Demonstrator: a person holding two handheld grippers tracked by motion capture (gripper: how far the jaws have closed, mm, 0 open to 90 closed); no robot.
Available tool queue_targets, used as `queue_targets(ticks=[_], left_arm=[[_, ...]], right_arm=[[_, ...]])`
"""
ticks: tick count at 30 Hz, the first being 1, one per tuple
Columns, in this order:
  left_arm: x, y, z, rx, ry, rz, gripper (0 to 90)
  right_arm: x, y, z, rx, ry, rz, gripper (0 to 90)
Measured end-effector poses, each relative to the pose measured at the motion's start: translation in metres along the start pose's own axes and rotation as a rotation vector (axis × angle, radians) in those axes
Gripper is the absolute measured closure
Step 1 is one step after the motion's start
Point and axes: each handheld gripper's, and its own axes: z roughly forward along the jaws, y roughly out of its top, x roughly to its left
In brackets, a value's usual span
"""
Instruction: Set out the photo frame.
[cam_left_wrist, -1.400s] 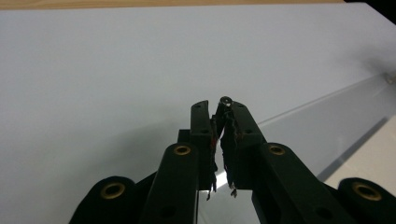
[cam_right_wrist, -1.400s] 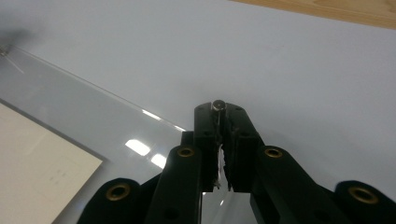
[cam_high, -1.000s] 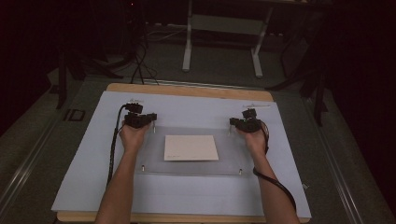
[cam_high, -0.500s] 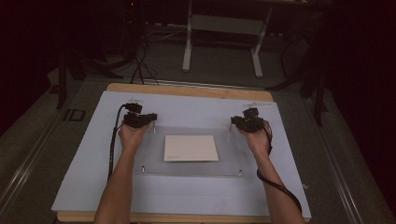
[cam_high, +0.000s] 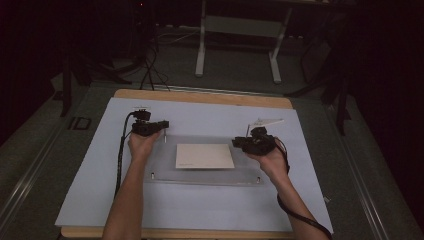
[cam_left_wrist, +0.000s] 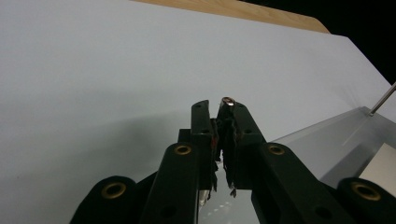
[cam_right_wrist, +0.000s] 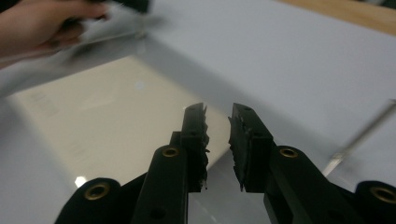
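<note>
Clear acrylic made up the flat plate that lay on the pale blue mat covering the wooden table, and a cream sheet of paper lay at its middle, apparently beneath the plastic. Thin metal pins stood at the plate's corners, one near the far left corner and two at the near edge.

The left gripper hovered at the plate's far left corner, just beside that pin. In the left gripper view its jaws were pressed close together around a small metal-tipped piece that stood up between them; what that piece was could not be told. The plate's edge ran off to the right there, with a pin slanting at the frame's border.

The right gripper sat over the plate's far right part, close to the paper's right edge. In the right gripper view its jaws stood apart, holding nothing, above the paper's corner; a blurred pin lay to their right, and the other hand showed blurred at upper left.
</note>
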Motion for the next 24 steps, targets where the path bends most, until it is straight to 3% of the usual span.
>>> queue_targets(ticks=[4, 8, 12, 20, 24], left_arm=[[-0.001, 0.000, 0.001, -0.004, 0.008, 0.001, 83.1], [-0.001, 0.000, 0.002, -0.007, 0.009, -0.013, 83.0], [-0.001, 0.001, 0.002, -0.002, 0.015, -0.015, 83.1], [-0.002, 0.001, 0.003, 0.003, 0.021, -0.020, 83.1], [-0.002, 0.002, 0.003, 0.005, 0.023, -0.022, 83.1]], right_arm=[[0.019, -0.003, -0.006, 0.017, 0.039, -0.046, 78.9], [0.037, -0.006, -0.014, -0.003, 0.047, -0.057, 89.9], [0.056, -0.009, -0.025, -0.040, 0.050, -0.086, 90.0], [0.099, -0.025, -0.037, -0.110, 0.107, -0.151, 90.0], [0.112, -0.034, -0.037, -0.140, 0.131, -0.154, 90.0]])
